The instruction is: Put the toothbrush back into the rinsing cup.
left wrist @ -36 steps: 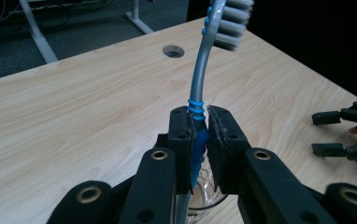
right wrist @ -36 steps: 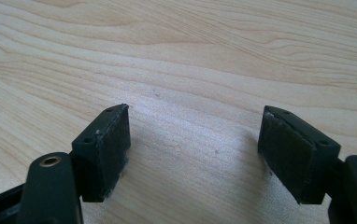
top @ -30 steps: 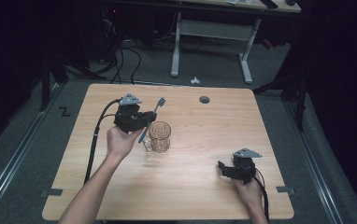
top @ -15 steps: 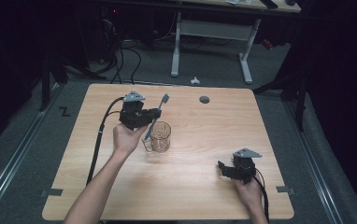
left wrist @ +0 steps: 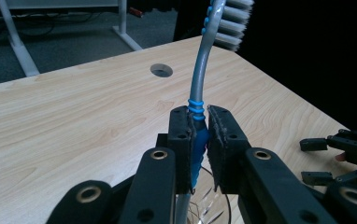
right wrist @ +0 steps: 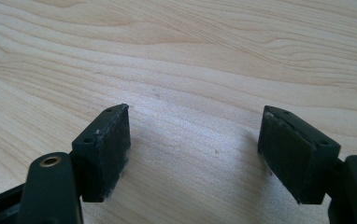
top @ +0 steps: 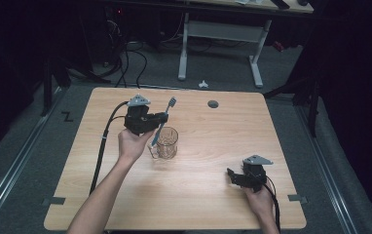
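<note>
My left gripper (top: 161, 117) is shut on a grey toothbrush (top: 167, 110) with a blue grip, held steeply with its white bristle head up and away. In the left gripper view the pads (left wrist: 184, 135) clamp the blue grip of the toothbrush (left wrist: 200, 81). A clear glass mug (top: 167, 144) stands on the table just below it, and its rim (left wrist: 211, 207) shows under the jaws. The brush's lower end reaches the mug's left rim; whether it is inside I cannot tell. My right gripper (top: 233, 176) rests open near the front right of the table (top: 213, 204), nothing between its pads (right wrist: 195, 140).
The wooden table has a round cable hole (top: 213, 104) near its back edge. The right gripper (left wrist: 324, 158) is visible at the far right of the left gripper view. A white desk frame (top: 220, 34) and cables lie on the floor beyond the table.
The left hand has shifted a little to the right and away with the toothbrush, whose head now stands slightly farther back. The mug and the right gripper have not moved.
</note>
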